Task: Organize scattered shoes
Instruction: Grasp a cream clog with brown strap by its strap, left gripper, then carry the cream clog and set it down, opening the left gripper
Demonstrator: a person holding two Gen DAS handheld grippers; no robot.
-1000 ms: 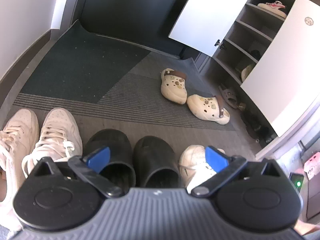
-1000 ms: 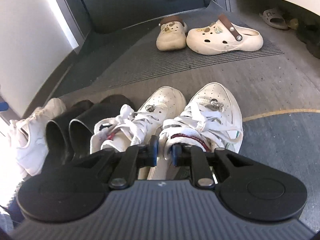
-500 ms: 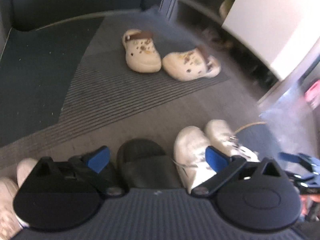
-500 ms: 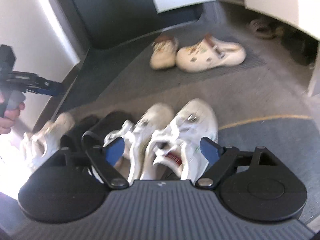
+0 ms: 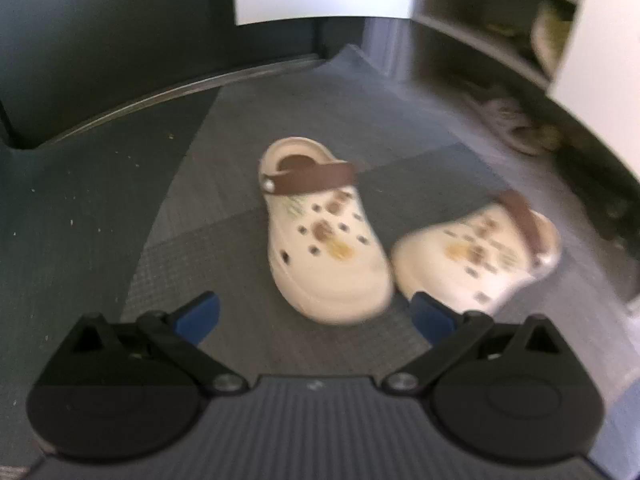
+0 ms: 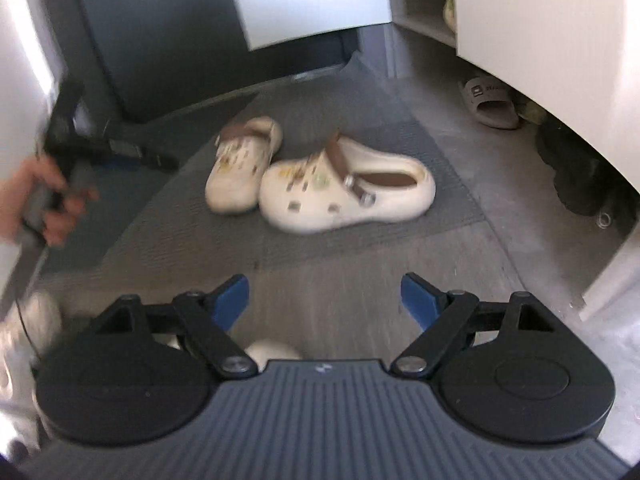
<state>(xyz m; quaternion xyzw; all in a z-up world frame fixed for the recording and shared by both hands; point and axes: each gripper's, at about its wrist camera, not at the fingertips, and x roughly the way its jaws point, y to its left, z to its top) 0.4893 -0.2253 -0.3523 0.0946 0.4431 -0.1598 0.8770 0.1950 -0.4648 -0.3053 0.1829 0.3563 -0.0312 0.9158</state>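
Clogs are lying on the grey mat (image 5: pixel 224 248), a cream pair with brown straps. From the left wrist view, the near clog (image 5: pixel 320 236) is pointing its toe toward the camera, and the far clog (image 5: pixel 480 256) is lying just beside it on the right, turned at an angle, with the toes almost touching. The left gripper (image 5: pixel 314 314) is hanging above the mat with its blue pads spread wide and nothing between them; the near clog's toe is sitting just ahead of the gap.

In the right wrist view the right gripper (image 6: pixel 324 298) is also gaping, its jaws apart over bare floor, holding nothing. Both clogs are lying well ahead of it. At the left edge a hand (image 6: pixel 44 208) is gripping the handle of the left gripper, blurred. A white toe (image 6: pixel 272 354) is peeking out under the right gripper's body, and a blurred white sneaker (image 6: pixel 28 332) is showing at the lower left.

To the right, a cabinet (image 6: pixel 540 20) with white doors is standing open. A grey slide (image 6: pixel 488 102) is lying on the floor below it, beside dark shoes (image 6: pixel 576 176) too shadowed to make out.
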